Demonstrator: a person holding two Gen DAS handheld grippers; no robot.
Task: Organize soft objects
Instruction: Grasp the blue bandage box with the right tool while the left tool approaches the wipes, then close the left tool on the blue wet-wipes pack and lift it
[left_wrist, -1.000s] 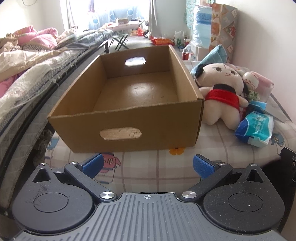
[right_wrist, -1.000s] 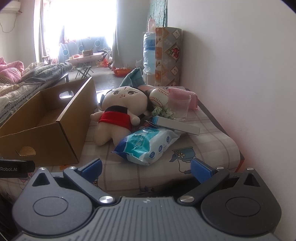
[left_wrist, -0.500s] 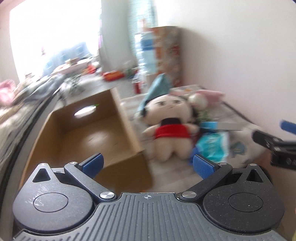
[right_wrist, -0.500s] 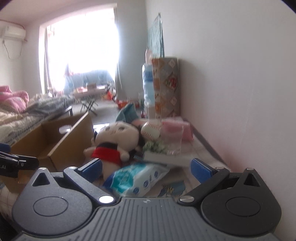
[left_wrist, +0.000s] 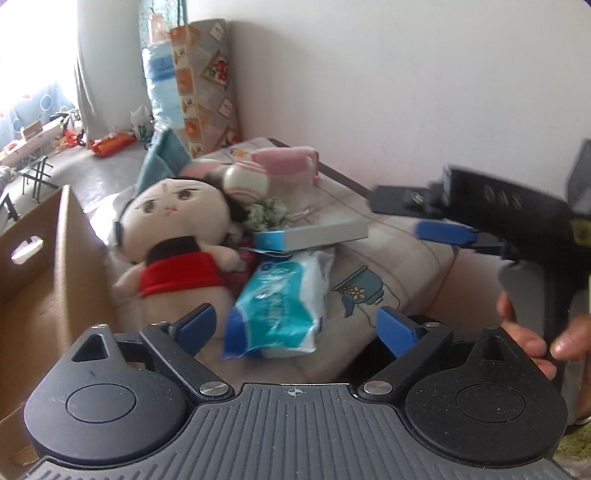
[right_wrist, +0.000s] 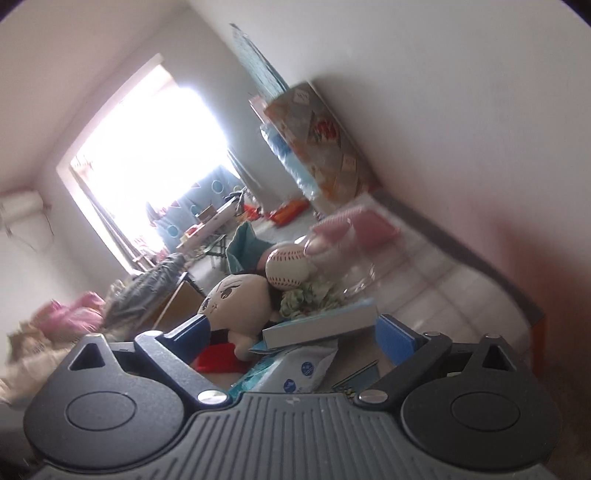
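Left gripper (left_wrist: 291, 325) gapes wide, holding nothing, above a blue-white wipes pack (left_wrist: 282, 299) whose print is unreadable; right gripper (right_wrist: 291, 332) equally wide and empty, tilted; the plush doll (left_wrist: 173, 243), red-shirted, lies beside the cardboard box (left_wrist: 55, 266), a baseball (left_wrist: 246, 181) behind its head.

Open left tool (left_wrist: 293, 326) facing plush doll (left_wrist: 173, 236)

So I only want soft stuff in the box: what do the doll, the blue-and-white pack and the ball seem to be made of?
The doll looks like matte plush fabric, with a fuzzy cream body and a red cloth top. The blue-and-white pack appears to be glossy plastic film, wrinkled and probably squashy. The ball has a smooth white cover with red stitching, like leather; how hard it is cannot be told.
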